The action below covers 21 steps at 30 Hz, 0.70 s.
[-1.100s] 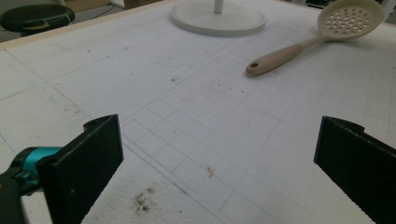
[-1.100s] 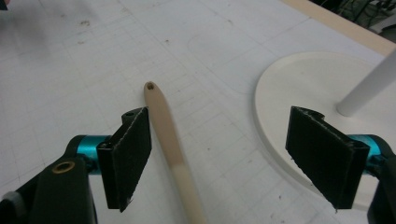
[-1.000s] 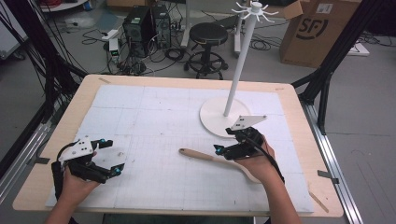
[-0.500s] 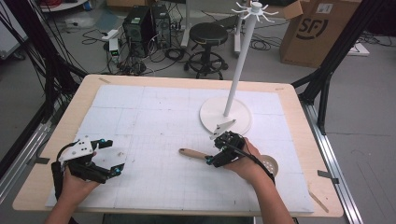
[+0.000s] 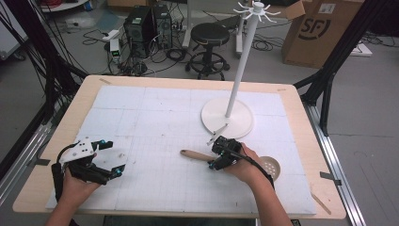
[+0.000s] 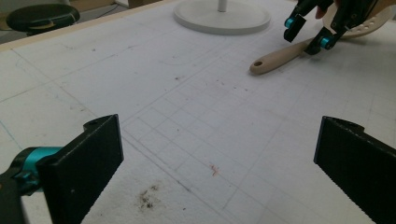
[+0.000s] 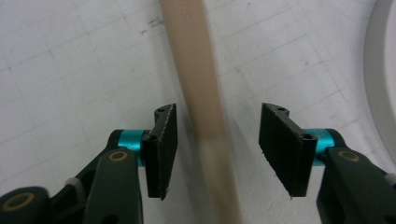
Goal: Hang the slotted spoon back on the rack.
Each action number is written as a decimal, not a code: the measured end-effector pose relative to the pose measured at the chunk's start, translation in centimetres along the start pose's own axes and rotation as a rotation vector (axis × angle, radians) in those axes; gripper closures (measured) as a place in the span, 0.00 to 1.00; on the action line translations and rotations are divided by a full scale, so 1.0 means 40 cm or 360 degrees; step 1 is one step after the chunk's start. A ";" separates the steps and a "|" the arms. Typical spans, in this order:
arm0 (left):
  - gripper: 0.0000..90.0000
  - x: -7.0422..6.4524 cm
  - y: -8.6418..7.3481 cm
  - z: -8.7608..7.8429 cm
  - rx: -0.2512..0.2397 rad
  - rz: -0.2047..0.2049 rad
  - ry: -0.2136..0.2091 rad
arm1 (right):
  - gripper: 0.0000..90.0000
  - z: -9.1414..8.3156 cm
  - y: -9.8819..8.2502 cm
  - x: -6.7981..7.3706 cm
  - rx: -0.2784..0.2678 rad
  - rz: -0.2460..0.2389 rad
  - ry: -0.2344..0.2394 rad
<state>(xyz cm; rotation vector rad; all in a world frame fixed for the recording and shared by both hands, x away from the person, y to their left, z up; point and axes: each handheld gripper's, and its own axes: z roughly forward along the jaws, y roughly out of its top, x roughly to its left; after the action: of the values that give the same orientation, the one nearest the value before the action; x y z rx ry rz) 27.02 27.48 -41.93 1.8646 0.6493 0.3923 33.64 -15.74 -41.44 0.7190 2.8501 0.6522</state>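
Both pads (image 7: 163,149) apparently off spoon handle (image 7: 196,93)

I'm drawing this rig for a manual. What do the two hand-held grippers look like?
Each hand-held gripper, left and right, has a black body, turquoise joints at its flat rectangular black jaws, a grey three-cornered top plate and a trailing black cable. The person's forearms are bare, with no sleeves in view.

The black letters "SF", set inside a ring, are printed on the brown cardboard box (image 5: 324,29) standing on the floor.
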 end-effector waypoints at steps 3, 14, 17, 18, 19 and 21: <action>0.02 0.000 0.000 0.000 0.0000 -0.0001 0.0000 | 0.61 0.004 -0.002 -0.006 0.0036 0.0021 0.0021; 0.02 -0.002 0.001 0.000 0.0002 0.0007 0.0001 | 0.72 0.005 0.003 -0.009 0.0062 0.0018 0.0059; 0.02 -0.002 0.001 -0.001 0.0003 0.0010 0.0001 | 0.76 0.005 0.003 -0.010 0.0060 0.0022 0.0063; 0.02 -0.003 0.001 0.000 0.0001 0.0008 0.0001 | 0.77 0.003 0.003 -0.010 0.0069 0.0029 0.0066; 0.02 -0.002 0.001 -0.001 0.0003 0.0010 0.0000 | 0.77 0.003 0.003 -0.010 0.0069 0.0029 0.0066; 0.02 -0.003 0.000 0.000 0.0003 0.0009 0.0001 | 0.78 0.004 0.004 -0.010 0.0069 0.0031 0.0065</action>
<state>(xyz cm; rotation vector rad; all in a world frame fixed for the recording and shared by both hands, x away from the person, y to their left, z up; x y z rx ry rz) 26.94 27.42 -41.90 1.8684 0.6450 0.3966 34.09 -15.74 -41.53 0.7489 2.9064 0.6162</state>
